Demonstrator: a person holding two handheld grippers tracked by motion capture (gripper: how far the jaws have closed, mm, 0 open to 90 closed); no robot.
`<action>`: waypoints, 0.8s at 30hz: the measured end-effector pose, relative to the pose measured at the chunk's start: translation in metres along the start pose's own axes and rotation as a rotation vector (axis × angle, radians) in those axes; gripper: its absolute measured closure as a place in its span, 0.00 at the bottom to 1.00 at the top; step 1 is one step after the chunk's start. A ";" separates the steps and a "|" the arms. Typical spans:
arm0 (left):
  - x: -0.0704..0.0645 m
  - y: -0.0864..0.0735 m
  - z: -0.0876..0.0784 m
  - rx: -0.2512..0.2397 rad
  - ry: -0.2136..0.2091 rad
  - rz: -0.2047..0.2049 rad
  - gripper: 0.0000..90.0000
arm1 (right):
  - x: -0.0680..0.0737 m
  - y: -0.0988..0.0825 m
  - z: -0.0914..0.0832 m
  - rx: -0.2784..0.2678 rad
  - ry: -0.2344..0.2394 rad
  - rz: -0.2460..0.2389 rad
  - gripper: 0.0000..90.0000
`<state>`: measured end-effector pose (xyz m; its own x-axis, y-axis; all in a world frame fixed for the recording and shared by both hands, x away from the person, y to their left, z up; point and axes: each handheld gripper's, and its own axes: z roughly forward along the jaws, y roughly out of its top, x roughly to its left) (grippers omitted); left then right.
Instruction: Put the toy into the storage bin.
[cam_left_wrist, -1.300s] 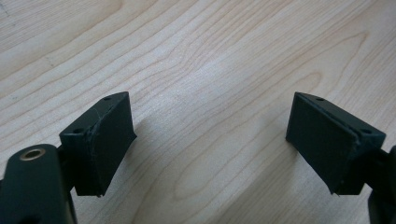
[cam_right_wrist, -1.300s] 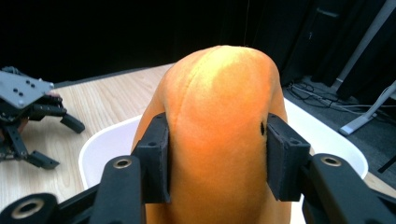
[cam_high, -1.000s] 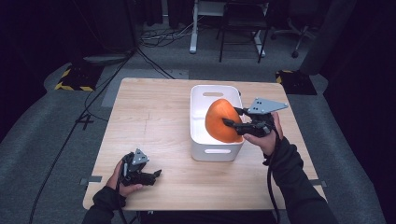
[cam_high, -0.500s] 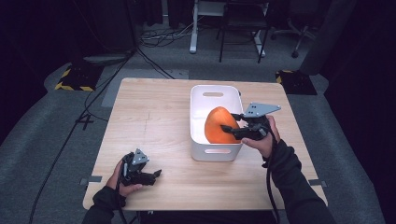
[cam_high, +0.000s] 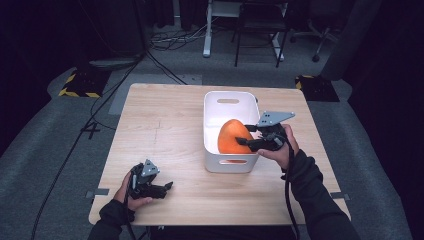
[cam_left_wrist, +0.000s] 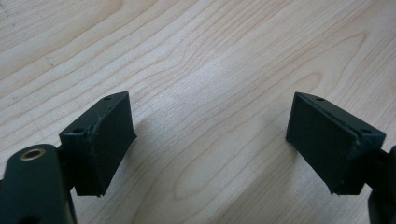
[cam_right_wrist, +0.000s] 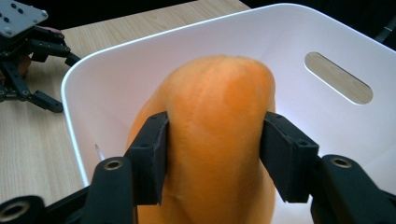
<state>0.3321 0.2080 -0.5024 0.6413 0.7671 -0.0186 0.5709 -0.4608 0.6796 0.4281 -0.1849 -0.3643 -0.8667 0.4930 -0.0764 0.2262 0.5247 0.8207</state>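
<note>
An orange soft plush thing (cam_high: 231, 137) (cam_right_wrist: 219, 84), rounded like a fruit, stands upright inside a white plastic bin (cam_high: 230, 93) (cam_right_wrist: 140, 39) on the right half of the wooden table (cam_high: 165, 130). My right gripper (cam_high: 243, 135) (cam_right_wrist: 215, 126) reaches over the bin's right wall, its two black pads pressed into the plush from both sides. My left gripper (cam_high: 167, 187) (cam_left_wrist: 210, 140) rests low over the table near the front left edge. Its jaws stand wide apart with bare wood between them.
The bin has handle slots in its near and far walls. Around the table is grey floor with cables, a yellow-black striped block (cam_high: 80, 85) at the back left and desk legs and chairs behind.
My right gripper has sunk a little and shifted left with the orange plush, which now sits lower in the bin. The left gripper has kept still.
</note>
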 end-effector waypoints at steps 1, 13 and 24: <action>0.000 0.000 0.000 0.000 0.000 0.000 0.17 | -0.001 0.000 -0.001 -0.007 0.003 0.000 0.63; 0.000 0.000 0.000 0.000 0.000 0.000 0.17 | -0.003 0.002 -0.006 -0.008 0.027 0.014 0.68; 0.000 0.000 0.000 0.000 0.000 0.000 0.17 | -0.003 0.002 -0.007 -0.004 0.010 -0.001 0.67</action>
<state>0.3321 0.2080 -0.5024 0.6412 0.7671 -0.0190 0.5711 -0.4605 0.6795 0.4279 -0.1898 -0.3582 -0.8711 0.4859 -0.0715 0.2238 0.5224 0.8228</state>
